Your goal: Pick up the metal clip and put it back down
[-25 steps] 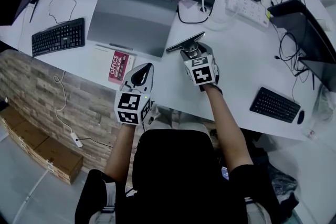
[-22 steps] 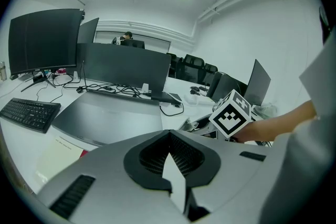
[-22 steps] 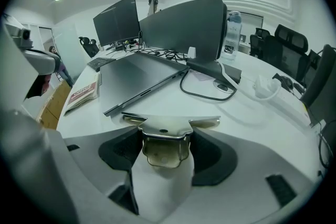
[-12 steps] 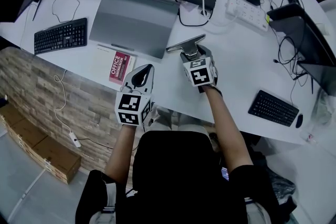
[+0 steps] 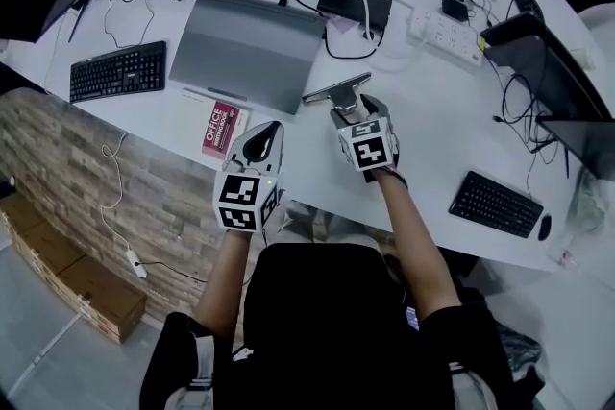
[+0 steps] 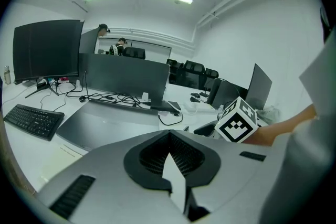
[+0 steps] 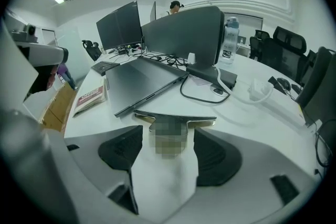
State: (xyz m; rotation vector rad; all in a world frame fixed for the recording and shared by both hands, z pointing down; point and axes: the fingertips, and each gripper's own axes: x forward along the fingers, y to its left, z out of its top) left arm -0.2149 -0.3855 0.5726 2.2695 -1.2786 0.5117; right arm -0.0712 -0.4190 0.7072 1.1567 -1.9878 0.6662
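The metal clip (image 5: 336,91) is a flat T-shaped piece with a long bar across its far end. My right gripper (image 5: 350,110) is shut on its stem and holds it just above the white desk (image 5: 432,110), right of the closed laptop. In the right gripper view the clip's bar (image 7: 173,113) lies crosswise past the jaws, and its stem fills the gap at my right gripper (image 7: 169,141). My left gripper (image 5: 259,141) hovers at the desk's near edge, shut with nothing in it. In the left gripper view my left gripper (image 6: 169,161) has its jaws pressed together.
A closed grey laptop (image 5: 250,43) lies left of the clip, with a red booklet (image 5: 219,125) at its near corner. Black keyboards sit far left (image 5: 117,70) and at the right (image 5: 495,204). A power strip (image 5: 444,24), cables and monitors crowd the back.
The right gripper, still shut on the clip, has drawn slightly back towards me. The left gripper has stayed in place. The head view has shifted a little.
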